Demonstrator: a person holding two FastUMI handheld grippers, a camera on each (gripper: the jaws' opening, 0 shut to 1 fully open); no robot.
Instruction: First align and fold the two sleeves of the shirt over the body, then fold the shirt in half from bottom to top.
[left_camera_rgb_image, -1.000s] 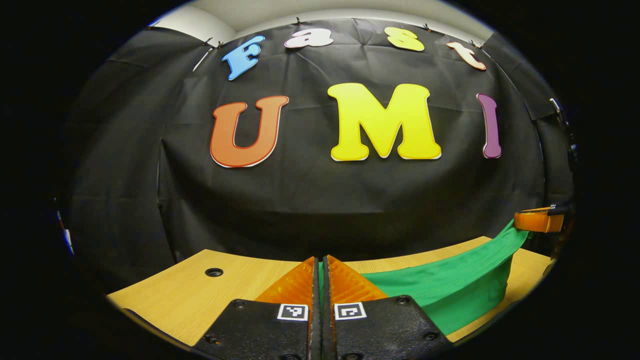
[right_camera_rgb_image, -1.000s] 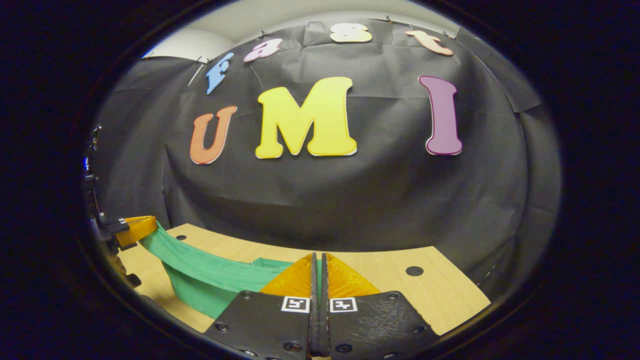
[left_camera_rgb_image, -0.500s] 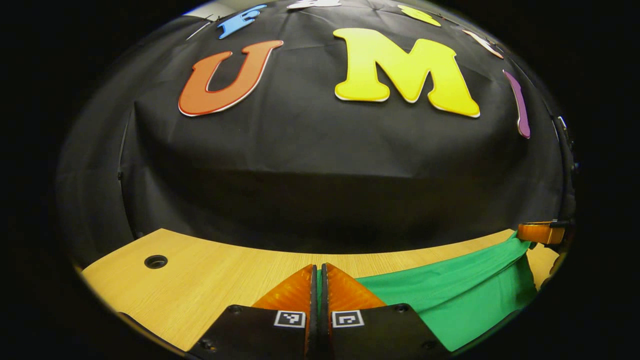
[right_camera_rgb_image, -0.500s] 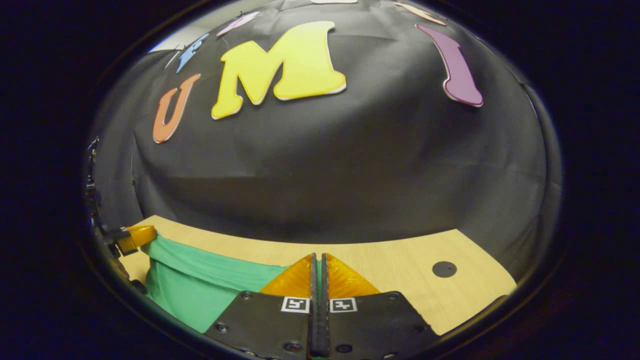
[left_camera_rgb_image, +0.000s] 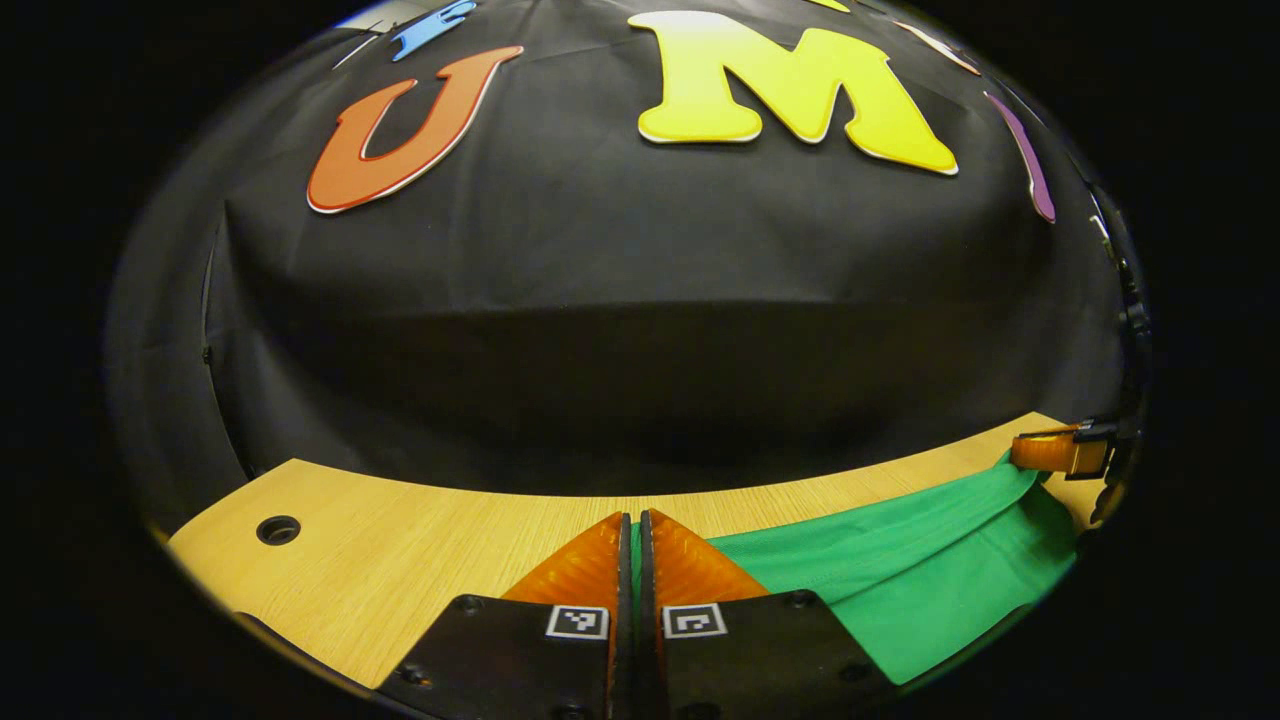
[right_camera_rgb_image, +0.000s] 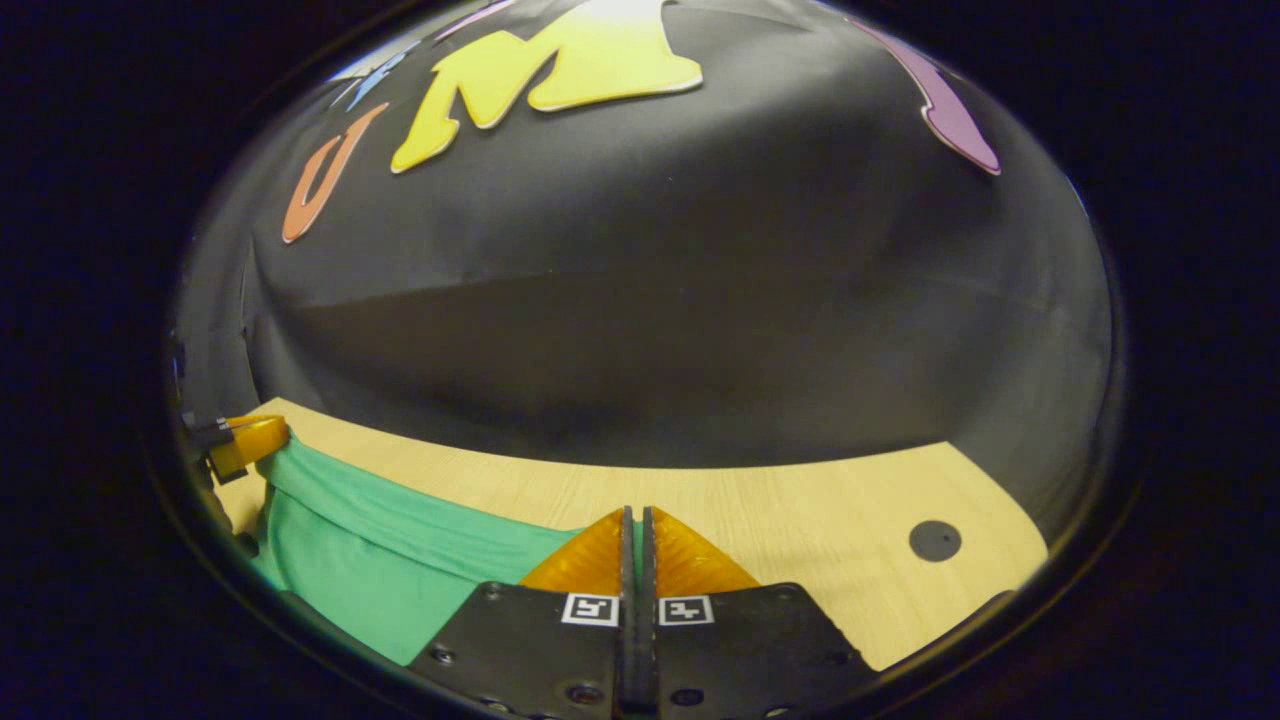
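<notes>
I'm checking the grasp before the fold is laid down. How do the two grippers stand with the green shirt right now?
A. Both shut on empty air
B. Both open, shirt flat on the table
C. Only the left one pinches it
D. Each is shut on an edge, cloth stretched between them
D: the left gripper and the right gripper each pinch the green shirt, which spans between them above the table.

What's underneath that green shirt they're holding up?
Under the green shirt lies the wooden table, bare on both sides of the cloth. Each claw, left and right, pinches an edge. Whatever lies directly beneath the cloth is covered.
</notes>
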